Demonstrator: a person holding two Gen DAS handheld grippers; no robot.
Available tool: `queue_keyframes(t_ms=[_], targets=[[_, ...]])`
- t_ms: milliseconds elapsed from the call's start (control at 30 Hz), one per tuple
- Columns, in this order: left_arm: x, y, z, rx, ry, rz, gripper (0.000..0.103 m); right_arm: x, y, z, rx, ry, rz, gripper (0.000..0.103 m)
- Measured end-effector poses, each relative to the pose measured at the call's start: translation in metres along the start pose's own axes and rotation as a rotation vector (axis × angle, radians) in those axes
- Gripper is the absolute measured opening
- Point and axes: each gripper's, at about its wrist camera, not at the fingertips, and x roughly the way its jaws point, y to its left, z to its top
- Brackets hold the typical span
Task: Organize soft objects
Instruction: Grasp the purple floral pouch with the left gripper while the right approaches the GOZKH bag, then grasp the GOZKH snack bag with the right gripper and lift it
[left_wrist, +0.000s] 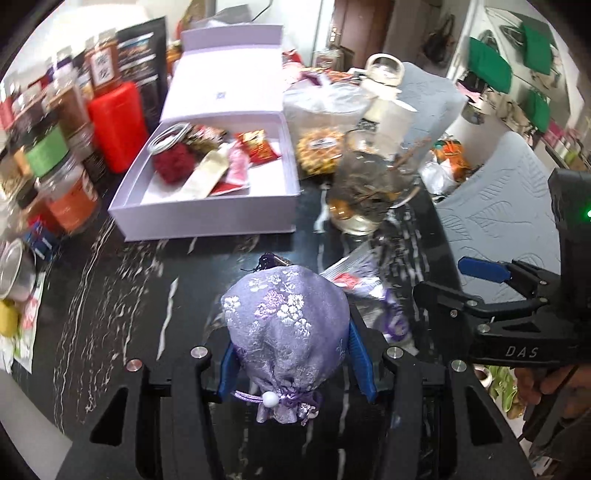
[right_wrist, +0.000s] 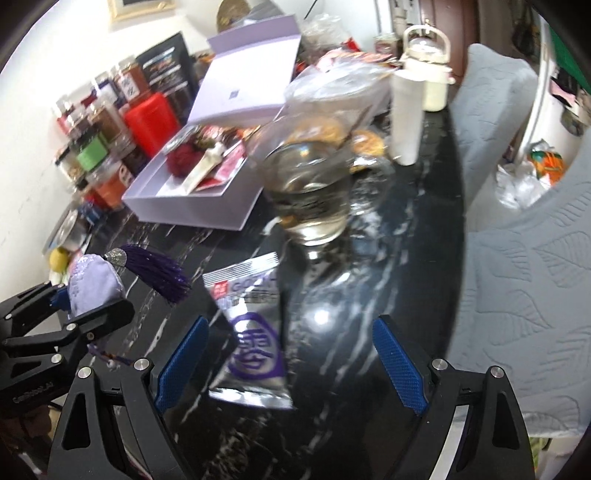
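My left gripper (left_wrist: 290, 363) is shut on a lilac brocade pouch (left_wrist: 286, 325) with a white bead and a purple tassel (right_wrist: 155, 273); it holds the pouch above the black marble table. The pouch also shows in the right wrist view (right_wrist: 94, 282), at the left. My right gripper (right_wrist: 290, 358) is open, its blue pads (right_wrist: 399, 365) on either side of a silver and purple sachet (right_wrist: 251, 332) lying flat on the table. The right gripper (left_wrist: 480, 269) shows at the right of the left wrist view. An open lilac box (left_wrist: 207, 206) holds a red pompom (left_wrist: 171, 162) and several packets.
A glass bowl of liquid (right_wrist: 308, 195) stands behind the sachet. Jars and a red container (left_wrist: 118, 125) line the left side. A white bottle (right_wrist: 406, 114), a plastic bag of snacks (left_wrist: 321, 122) and grey chair backs (right_wrist: 532, 280) are at the right.
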Motion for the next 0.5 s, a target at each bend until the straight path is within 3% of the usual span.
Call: queue_keyframes(t_ms=[333, 500], targets=[[0.015, 0.036, -0.007, -0.043, 0.024, 0.002, 0.050, 0.054, 0.033, -0.006, -0.038, 0.062, -0.031, 0.090], [0.016, 0.046, -0.009, -0.044, 0.029, 0.011, 0.050, 0.073, 0.044, -0.007, -0.045, 0.094, -0.048, 0.081]])
